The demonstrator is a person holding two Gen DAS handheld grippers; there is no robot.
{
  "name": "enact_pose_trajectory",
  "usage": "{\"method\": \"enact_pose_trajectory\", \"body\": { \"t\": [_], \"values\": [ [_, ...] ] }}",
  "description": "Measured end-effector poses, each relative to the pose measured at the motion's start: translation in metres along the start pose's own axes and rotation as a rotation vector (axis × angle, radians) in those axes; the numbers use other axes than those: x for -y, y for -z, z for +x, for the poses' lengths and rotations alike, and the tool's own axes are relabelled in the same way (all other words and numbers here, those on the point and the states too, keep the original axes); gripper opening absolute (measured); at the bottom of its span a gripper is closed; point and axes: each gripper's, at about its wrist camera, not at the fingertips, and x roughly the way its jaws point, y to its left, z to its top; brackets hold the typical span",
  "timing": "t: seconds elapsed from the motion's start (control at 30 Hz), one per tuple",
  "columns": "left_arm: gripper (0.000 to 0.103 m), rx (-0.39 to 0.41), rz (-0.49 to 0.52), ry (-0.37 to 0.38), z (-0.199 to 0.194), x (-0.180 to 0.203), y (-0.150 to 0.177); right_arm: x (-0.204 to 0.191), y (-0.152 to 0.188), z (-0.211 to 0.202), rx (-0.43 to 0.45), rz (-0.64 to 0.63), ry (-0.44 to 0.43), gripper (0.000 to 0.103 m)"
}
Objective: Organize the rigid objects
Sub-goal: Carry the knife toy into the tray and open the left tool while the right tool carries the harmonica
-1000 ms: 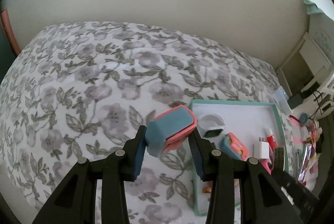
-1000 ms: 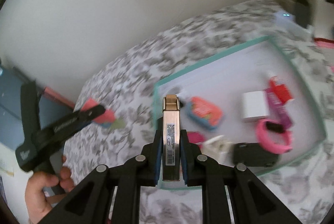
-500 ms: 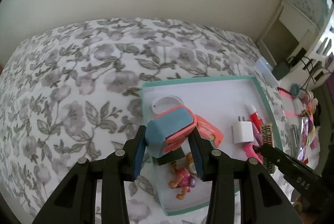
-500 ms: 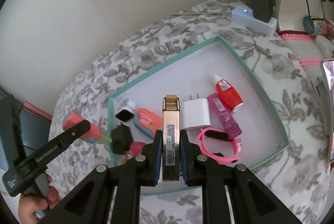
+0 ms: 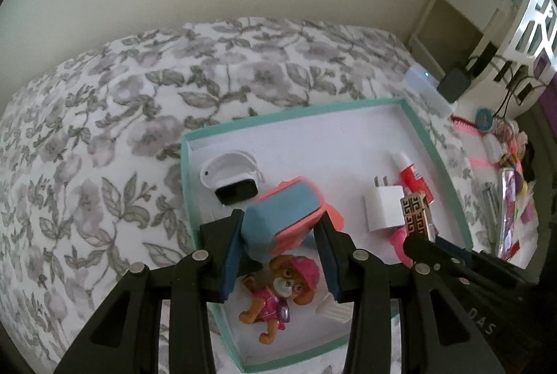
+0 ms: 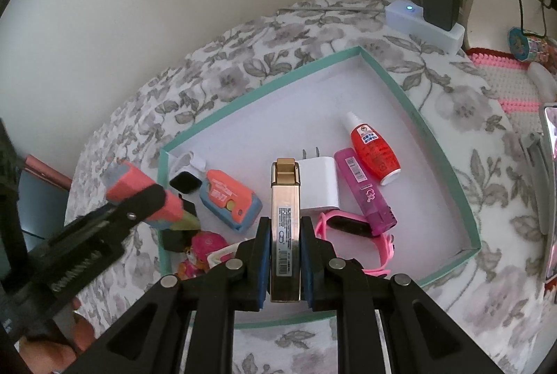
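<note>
Left wrist view shows the left gripper (image 5: 278,231) pinching a blue-and-coral case (image 5: 282,217) over the teal tray (image 5: 431,144) at lower centre, while the right gripper (image 6: 284,245) clamps a gold box (image 6: 285,227); this looks like the placing step, so next lower each into bare tray space and release

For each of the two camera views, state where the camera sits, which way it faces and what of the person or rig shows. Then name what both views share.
Left wrist: sits on the left gripper, facing down into the teal-rimmed white tray; its fingers clamp a blue-and-coral block.
Right wrist: sits on the right gripper, facing the same tray; it clamps a slim gold case; the person's hand shows lower left.
Shared: tray, white plug adapter, each other's gripper.
</note>
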Motion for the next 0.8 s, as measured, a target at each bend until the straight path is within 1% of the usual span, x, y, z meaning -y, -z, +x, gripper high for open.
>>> {"method": "enact_pose_trajectory", "body": {
  "t": [0.27,0.47,0.67,0.73,0.8],
  "values": [
    [0.042,-0.012,0.011,-0.015,0.012,0.002,0.0,0.002,0.0,0.01,-0.015,-0.004,0.031,0.017],
    [0.042,-0.008,0.008,-0.021,0.008,-0.001,-0.001,0.001,0.0,0.017,-0.027,-0.014,0.05,0.017],
    [0.046,0.01,-0.01,-0.037,-0.001,-0.009,-0.003,0.0,-0.001,0.018,-0.029,-0.029,0.058,0.019],
    [0.051,0.017,-0.018,-0.05,-0.003,-0.013,-0.004,-0.002,-0.001,0.017,-0.026,-0.037,0.06,0.02],
    [0.051,0.023,-0.031,-0.062,-0.005,-0.018,-0.004,-0.003,-0.001,0.017,-0.025,-0.047,0.068,0.02]
  ]
}}
